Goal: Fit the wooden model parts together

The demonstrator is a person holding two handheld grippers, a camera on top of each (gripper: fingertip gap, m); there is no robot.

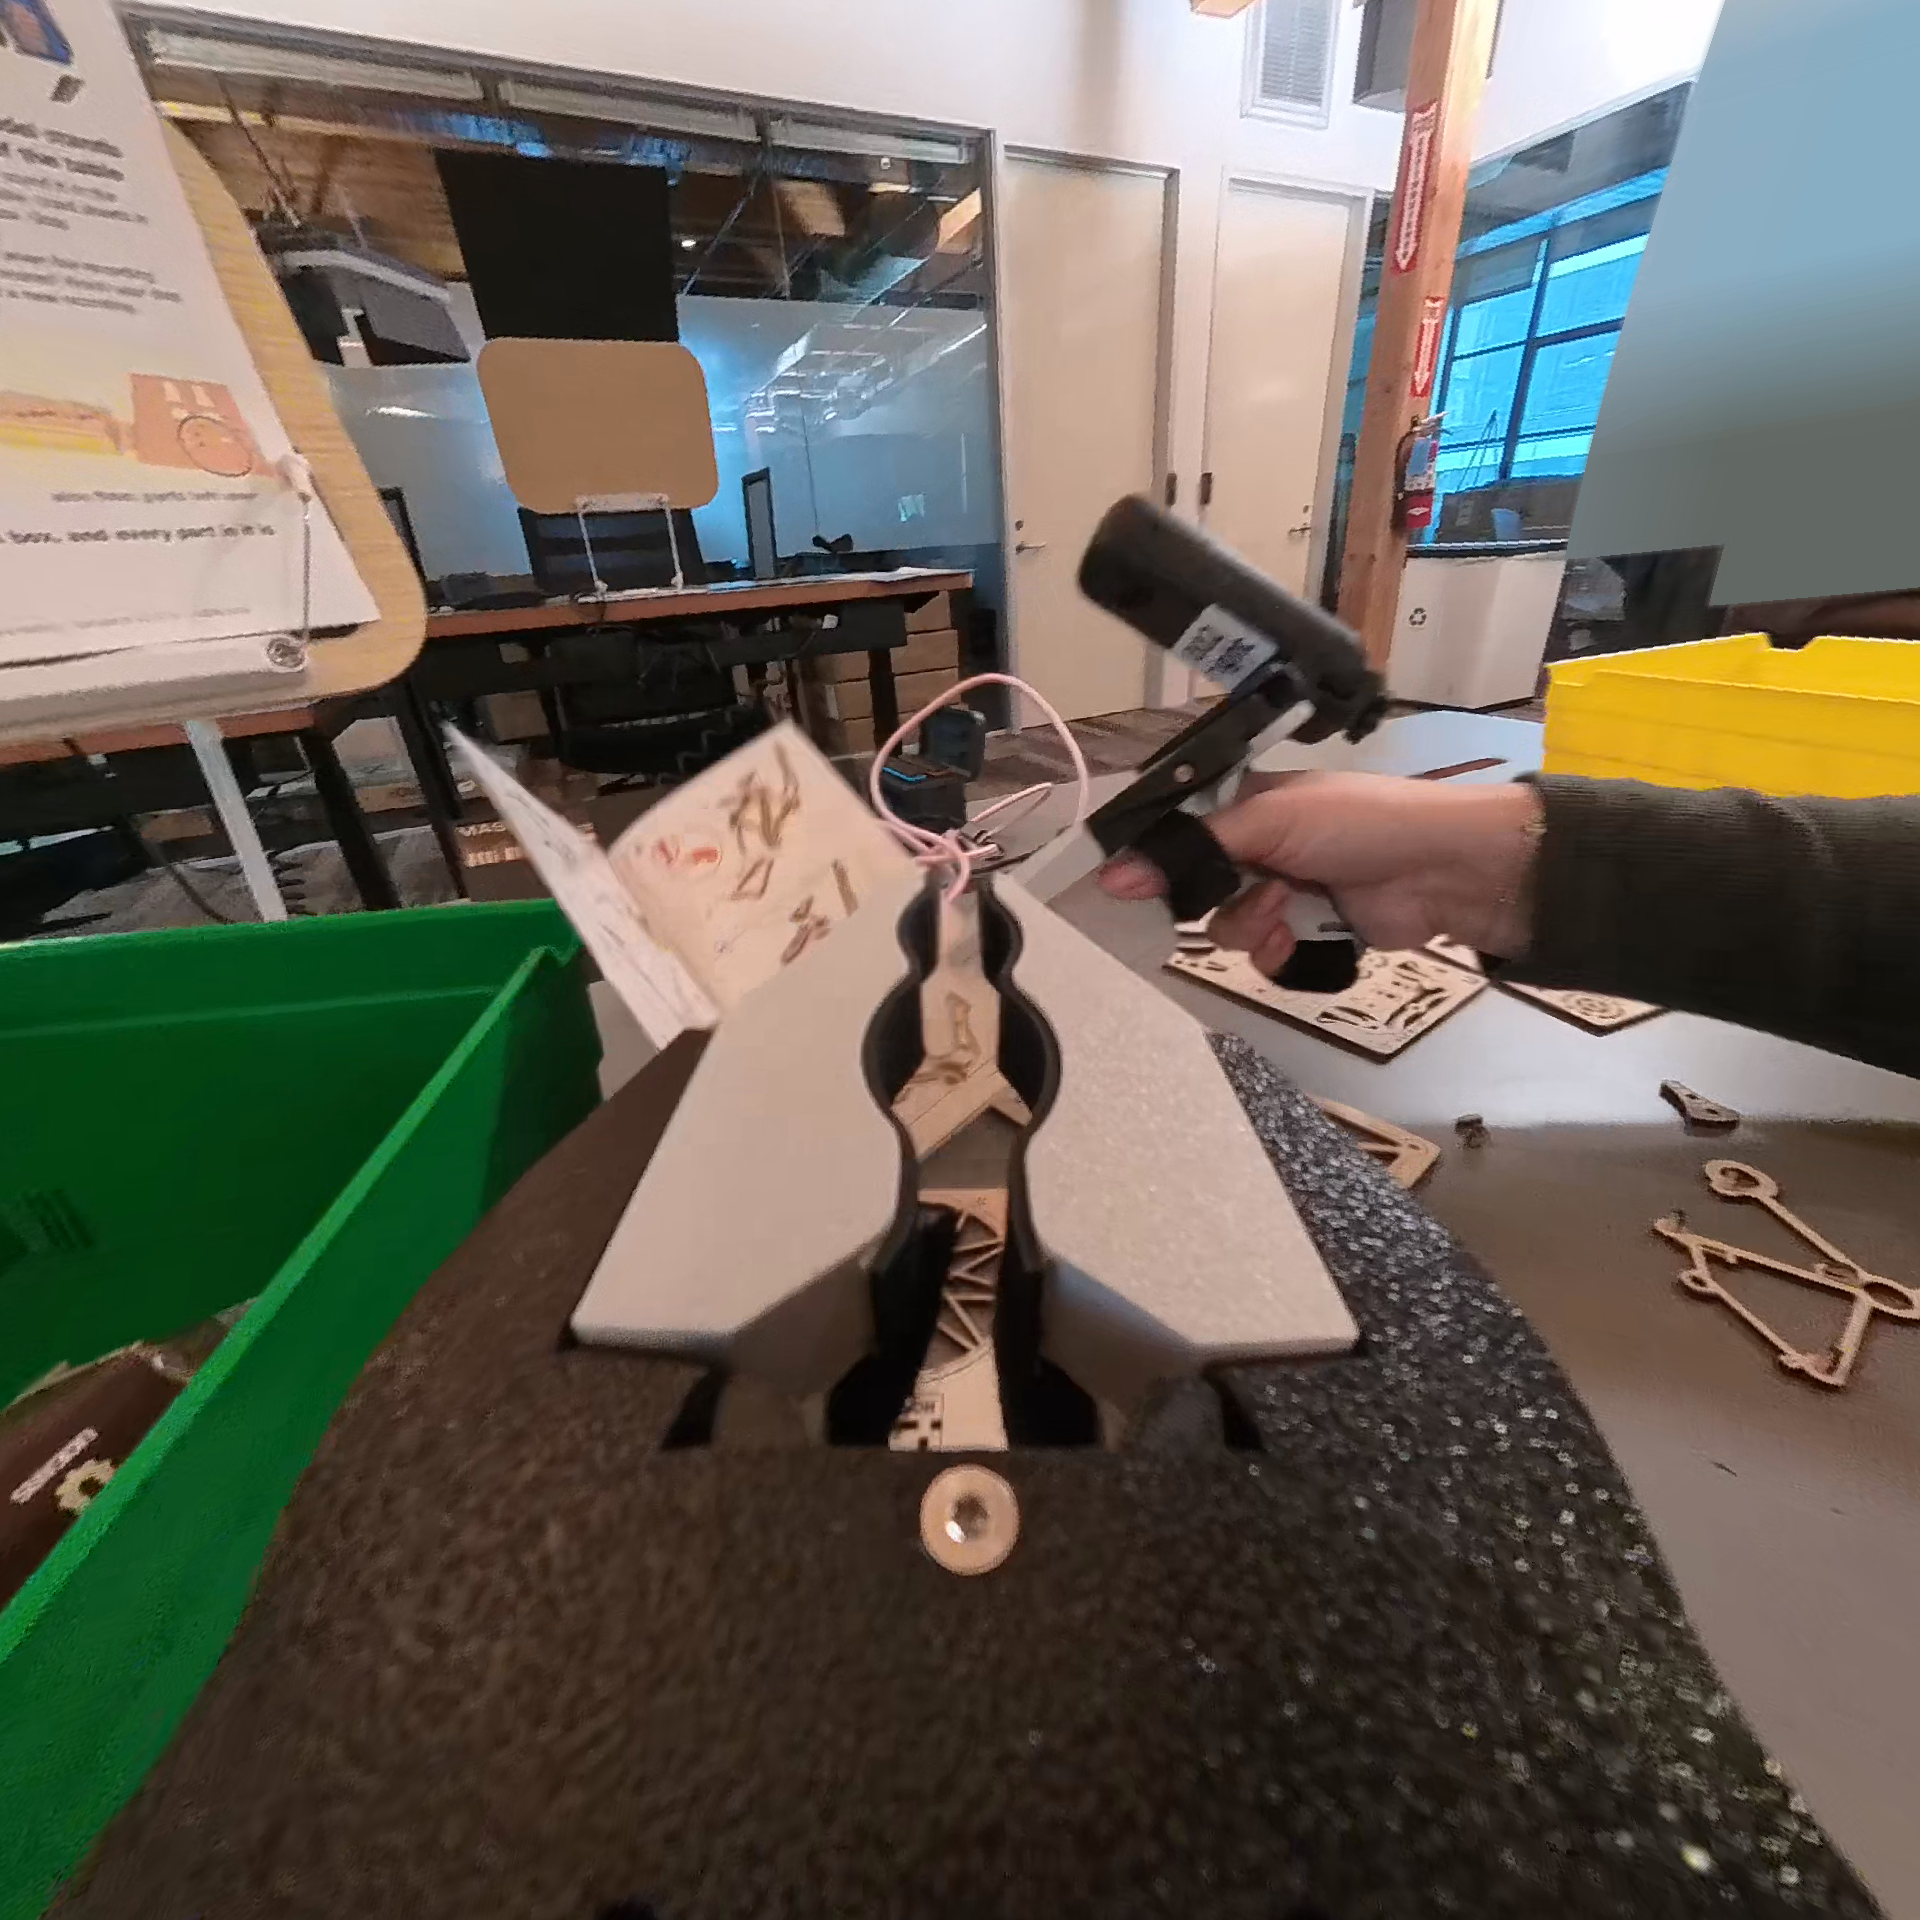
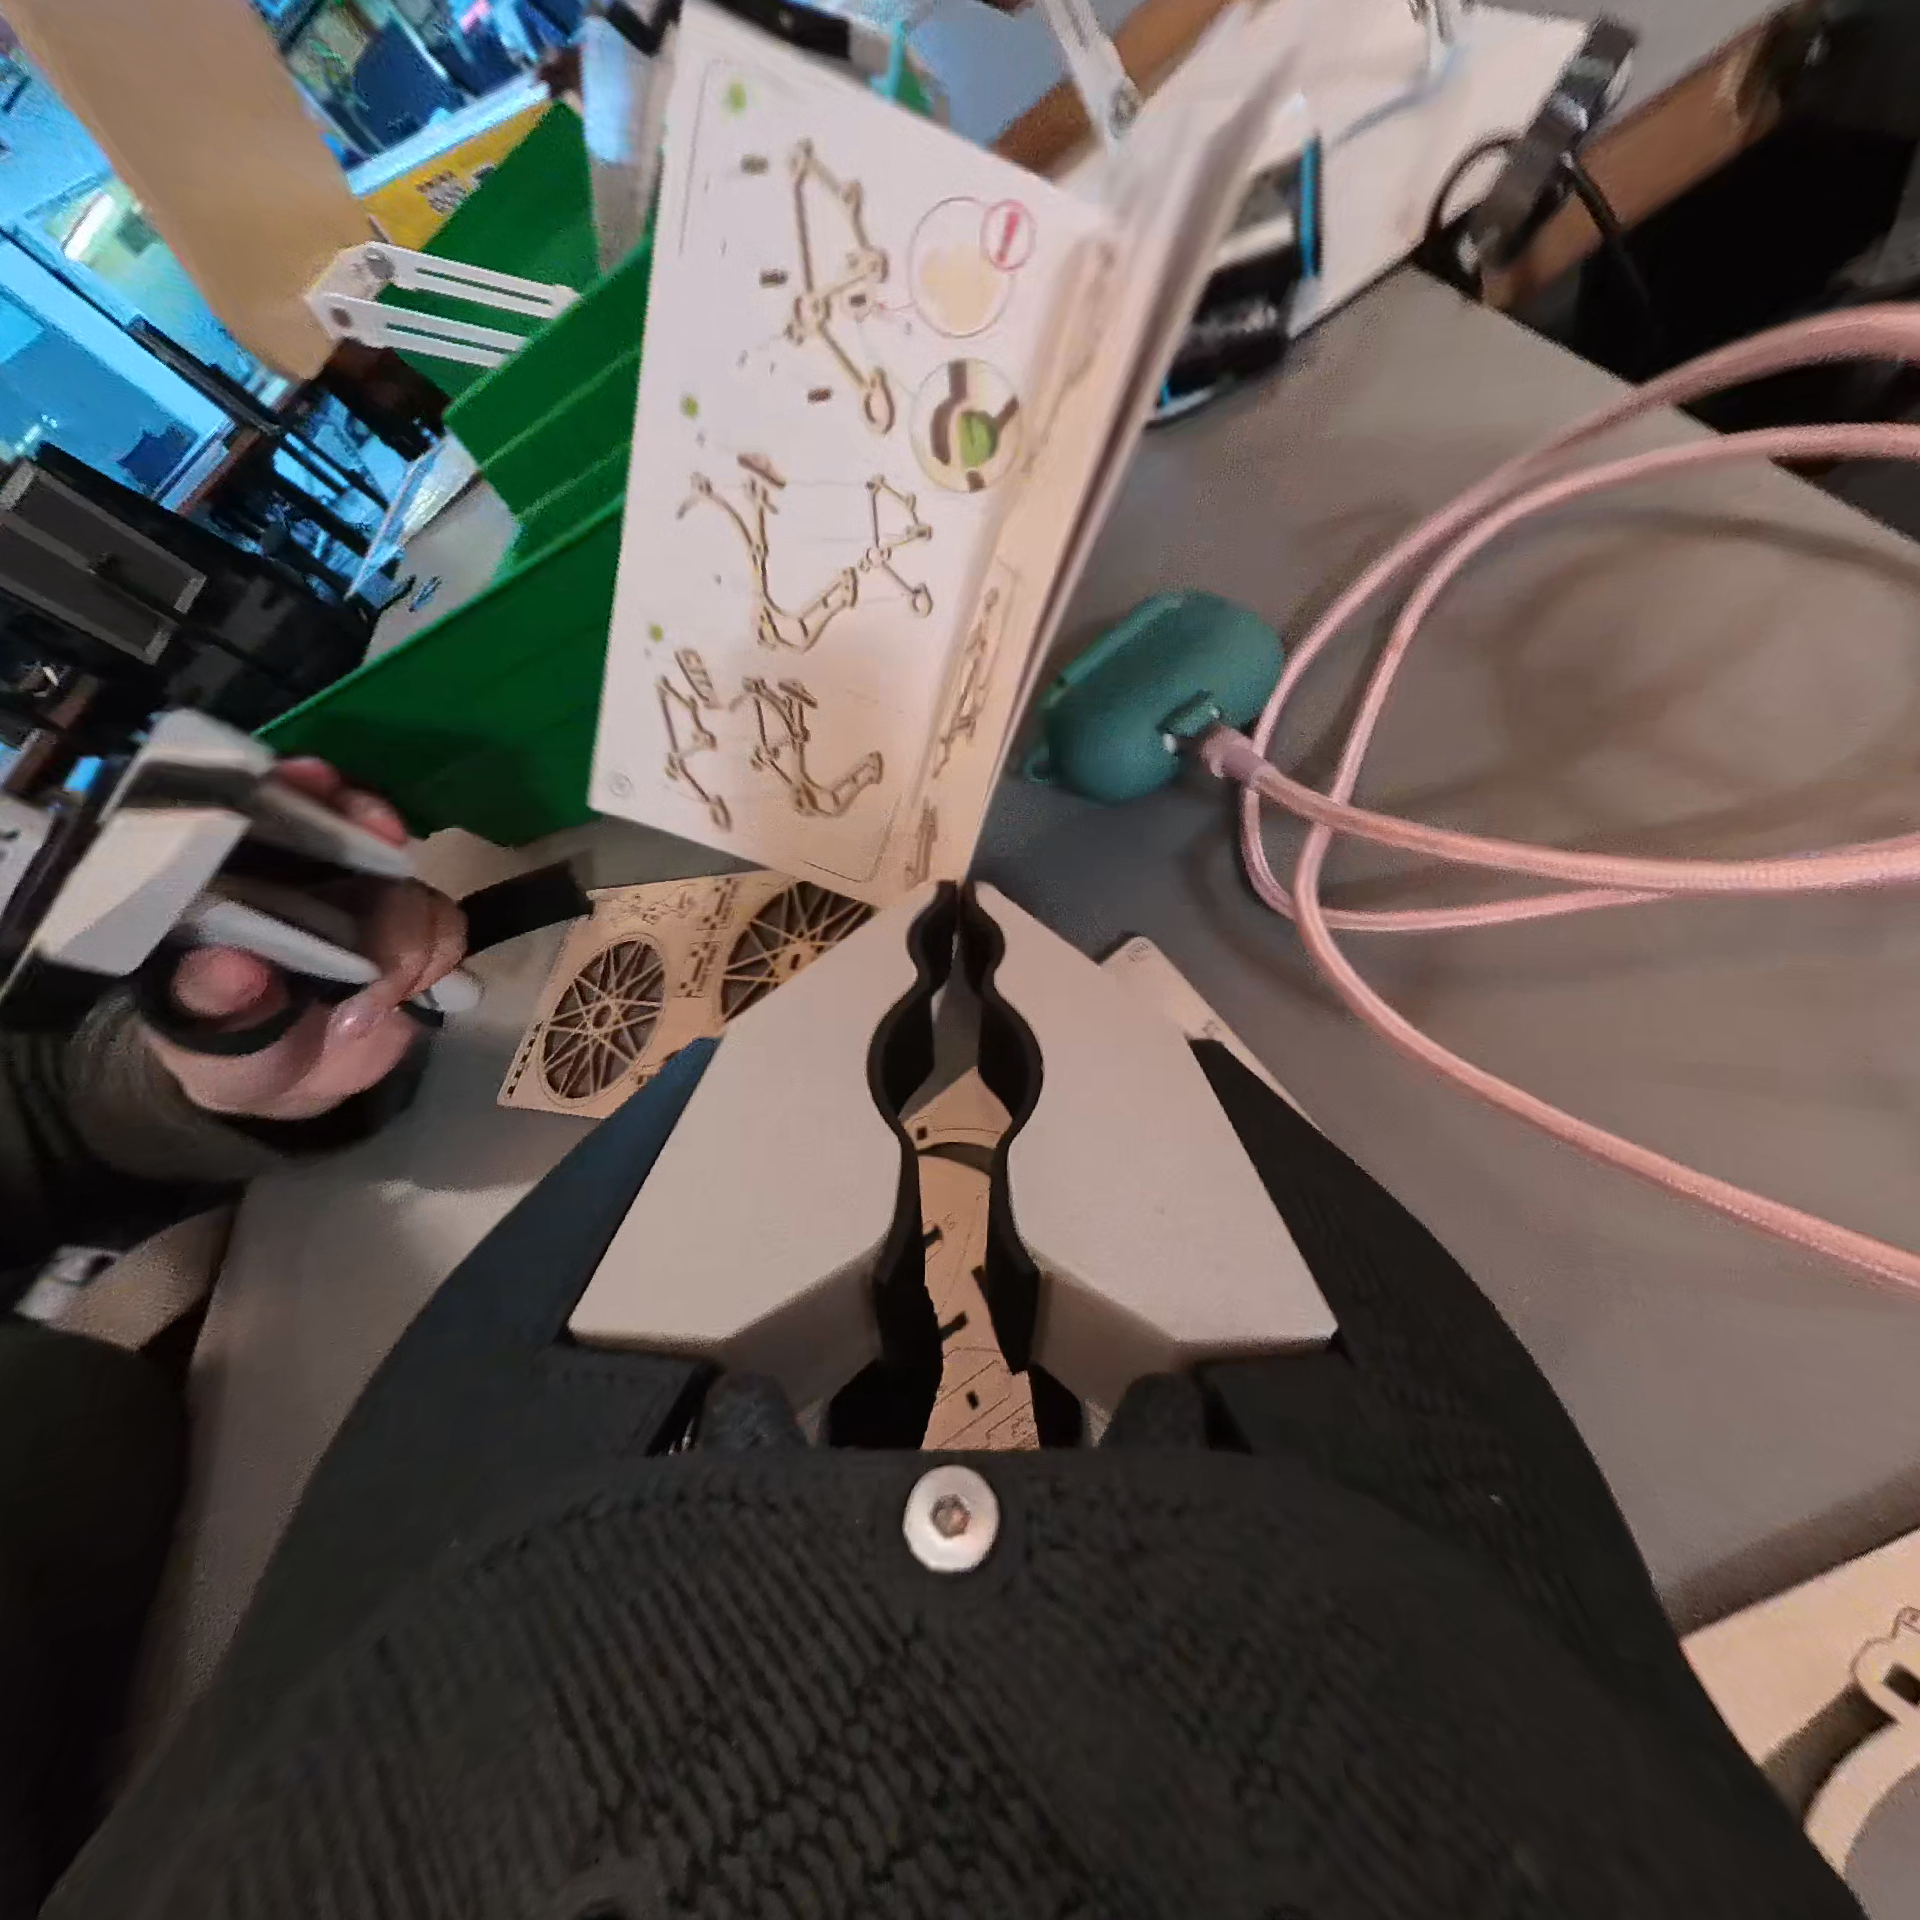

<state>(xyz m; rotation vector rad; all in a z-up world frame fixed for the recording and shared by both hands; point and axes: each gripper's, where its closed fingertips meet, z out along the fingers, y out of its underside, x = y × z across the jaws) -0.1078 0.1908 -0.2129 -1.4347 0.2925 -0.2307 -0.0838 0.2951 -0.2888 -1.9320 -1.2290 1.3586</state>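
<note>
An open instruction booklet (image 2: 810, 468) with drawings of wooden parts stands up on end. My right gripper (image 2: 951, 902) is shut on its lower corner by the fold. In the left wrist view the booklet (image 1: 748, 862) is blurred, just left of my left gripper (image 1: 966, 899). The left gripper's tips stand slightly apart, and I see nothing pressed between them. The right gripper (image 1: 1023, 883), held by a hand, reaches in from the right. A wooden sheet with wheel cut-outs (image 2: 644, 987) lies on the table under the booklet. More wooden sheets (image 1: 1340, 997) and a loose wooden frame part (image 1: 1787, 1268) lie at the right.
A green bin (image 1: 260, 1091) stands close on the left and a yellow bin (image 1: 1745, 717) at the far right. A pink cable (image 2: 1507, 862) runs from a teal case (image 2: 1153, 696) across the grey table (image 2: 1662, 1143). A sign board (image 1: 135, 364) stands at the upper left. My right fingertips sit around 15 cm from my left ones. My right gripper is the nearer one to the teal case (image 2: 1153, 696): about 7 cm, against 20 cm.
</note>
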